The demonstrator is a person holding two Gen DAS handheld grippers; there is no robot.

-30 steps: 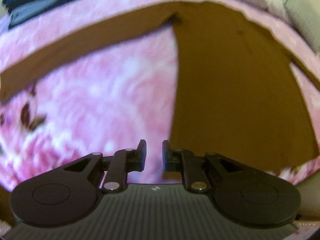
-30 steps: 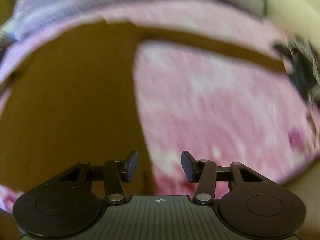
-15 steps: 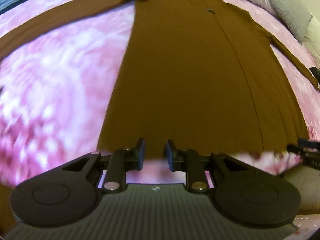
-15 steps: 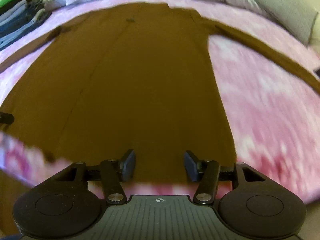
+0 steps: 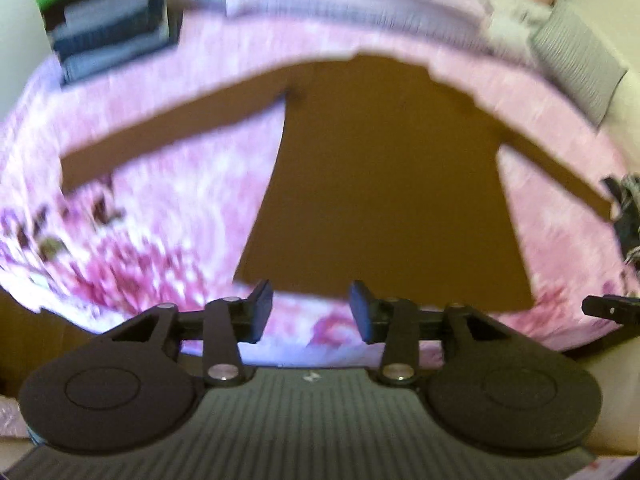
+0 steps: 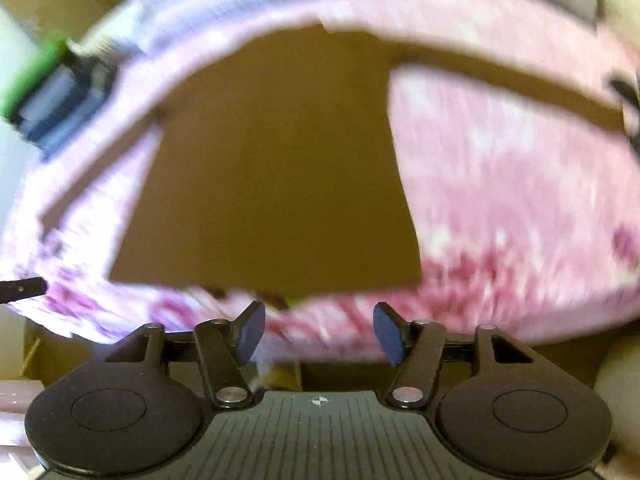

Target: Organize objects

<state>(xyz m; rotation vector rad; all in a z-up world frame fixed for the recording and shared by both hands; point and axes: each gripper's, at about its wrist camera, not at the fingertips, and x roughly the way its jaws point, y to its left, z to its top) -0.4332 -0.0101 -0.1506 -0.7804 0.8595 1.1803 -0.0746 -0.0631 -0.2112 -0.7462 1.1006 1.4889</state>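
Note:
A brown long-sleeved top (image 5: 384, 184) lies flat on the pink floral bedspread (image 5: 168, 216), sleeves spread out to both sides; it also shows in the right wrist view (image 6: 272, 184). My left gripper (image 5: 311, 312) is open and empty, just short of the top's hem near its left corner. My right gripper (image 6: 318, 330) is open and empty, just short of the hem near its middle. Both views are motion-blurred.
A stack of folded clothes (image 5: 108, 28) with a green piece on top sits at the far left of the bed, also in the right wrist view (image 6: 52, 88). A grey ribbed pillow (image 5: 576, 60) lies far right. A dark object (image 5: 628, 208) sits by the right sleeve end.
Both grippers have pulled back from over the brown top to just past its hem, and the whole top is now in view. The left gripper's jaws have opened wider.

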